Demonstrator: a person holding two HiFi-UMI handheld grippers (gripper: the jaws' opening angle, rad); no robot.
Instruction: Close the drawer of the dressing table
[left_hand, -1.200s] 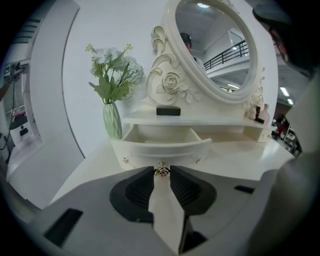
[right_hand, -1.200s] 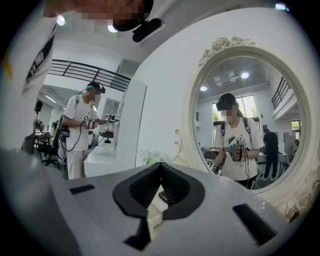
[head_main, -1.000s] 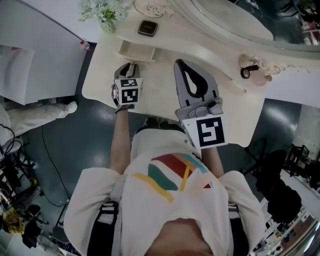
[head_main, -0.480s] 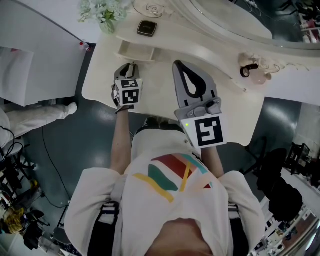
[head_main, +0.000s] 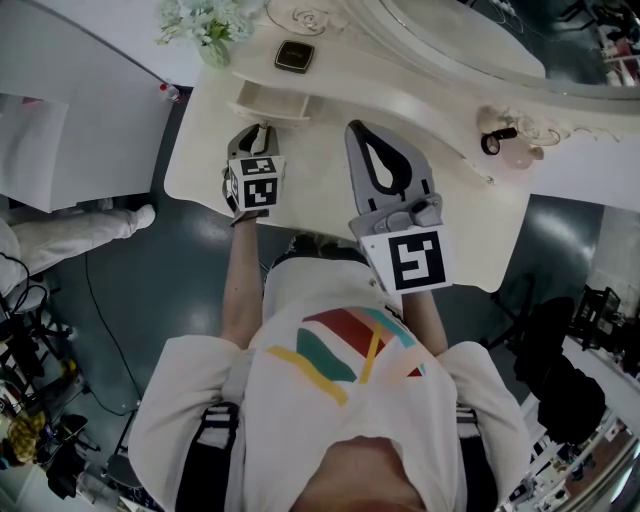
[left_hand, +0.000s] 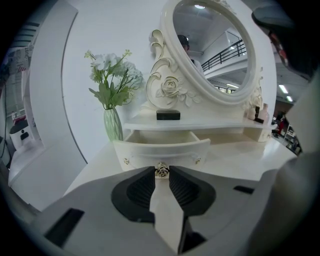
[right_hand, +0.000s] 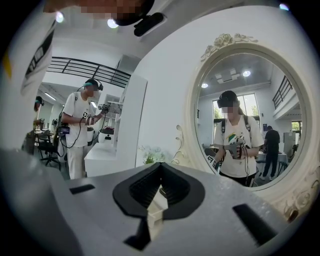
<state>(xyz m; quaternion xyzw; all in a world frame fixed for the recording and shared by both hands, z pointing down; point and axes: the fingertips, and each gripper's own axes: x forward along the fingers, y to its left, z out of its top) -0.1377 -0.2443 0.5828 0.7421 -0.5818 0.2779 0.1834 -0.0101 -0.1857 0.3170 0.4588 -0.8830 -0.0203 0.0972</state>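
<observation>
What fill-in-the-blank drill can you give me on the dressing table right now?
The drawer stands ___. The left hand-held gripper pinches the drawer's ___. The vase stands to the drawer's ___ in the left gripper view. The right hand-held gripper is ___, holding nothing.
Missing: open; knob; left; shut.

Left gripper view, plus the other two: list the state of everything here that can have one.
drawer: open, pulled out from under the shelf.
left gripper: shut on the drawer knob.
right gripper: shut, empty.
flower vase: upright on the tabletop.
black case: closed, flat on the shelf.
</observation>
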